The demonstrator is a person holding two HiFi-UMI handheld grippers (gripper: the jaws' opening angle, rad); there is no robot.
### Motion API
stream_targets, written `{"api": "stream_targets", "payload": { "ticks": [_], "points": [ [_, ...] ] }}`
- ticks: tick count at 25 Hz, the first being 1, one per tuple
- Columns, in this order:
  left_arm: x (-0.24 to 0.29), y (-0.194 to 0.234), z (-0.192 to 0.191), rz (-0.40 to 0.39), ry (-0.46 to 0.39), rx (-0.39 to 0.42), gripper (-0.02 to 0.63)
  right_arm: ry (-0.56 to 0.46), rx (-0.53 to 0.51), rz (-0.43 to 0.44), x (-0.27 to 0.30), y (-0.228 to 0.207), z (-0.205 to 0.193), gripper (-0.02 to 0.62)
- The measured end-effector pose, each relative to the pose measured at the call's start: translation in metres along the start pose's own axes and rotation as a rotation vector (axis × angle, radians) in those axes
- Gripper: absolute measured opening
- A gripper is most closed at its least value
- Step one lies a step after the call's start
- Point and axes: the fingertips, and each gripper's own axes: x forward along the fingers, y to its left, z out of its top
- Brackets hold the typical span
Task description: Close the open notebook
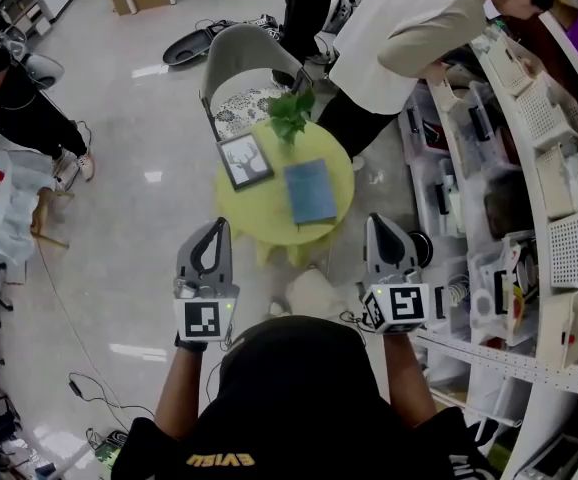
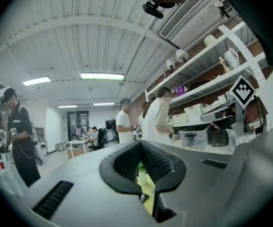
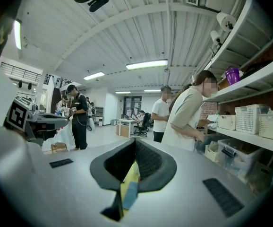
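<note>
We hold both grippers out ahead of our chest, on the near side of the round table (image 1: 337, 173). Our left gripper (image 1: 212, 230) sits off the table's near-left edge and our right gripper (image 1: 382, 223) off its near-right edge, the two well apart and roughly side by side. Both point about level, out across the table. Each pair of jaws is closed tip to tip, leaving only a thin slit between the black pads. The left marker cube (image 1: 205, 318) and right marker cube (image 1: 401, 303) face up toward our head. Our left forearm (image 1: 179, 393) and right forearm (image 1: 406, 378) are bare and run forward nearly parallel.
</note>
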Motion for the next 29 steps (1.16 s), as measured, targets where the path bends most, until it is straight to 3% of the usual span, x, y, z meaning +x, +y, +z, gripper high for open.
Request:
{"api": "stream_targets", "payload": {
  "ticks": [2, 12, 18, 22, 29],
  "points": [
    [-0.004, -0.002, -0.004, 0.01, 0.013, -0.04, 0.018, 0.003, 0.001, -0.001, -0.002, -0.001, -0.002, 0.002],
    [-0.02, -0.013, -0.01, -0.009, 0.039, -0.013, 0.018, 0.016, -0.005, 0.017, -0.014, 0.007, -0.009, 0.002],
    [-0.026, -0.015, -0.006, -0.048, 0.047, 0.091, 0.018, 0.025, -0.015, 0.015, -0.023, 0.004, -0.009, 0.002],
    [-0.033, -0.022, -0.008, -0.033, 0.041, 0.019, 0.018, 0.038, -0.026, 0.017, -0.03, 0.003, -0.011, 0.002],
    [-0.046, -0.033, -0.016, -0.033, 0.062, 0.017, 0.018, 0.035, -0.04, 0.039, -0.03, 0.007, -0.012, 0.002]
  ]
}}
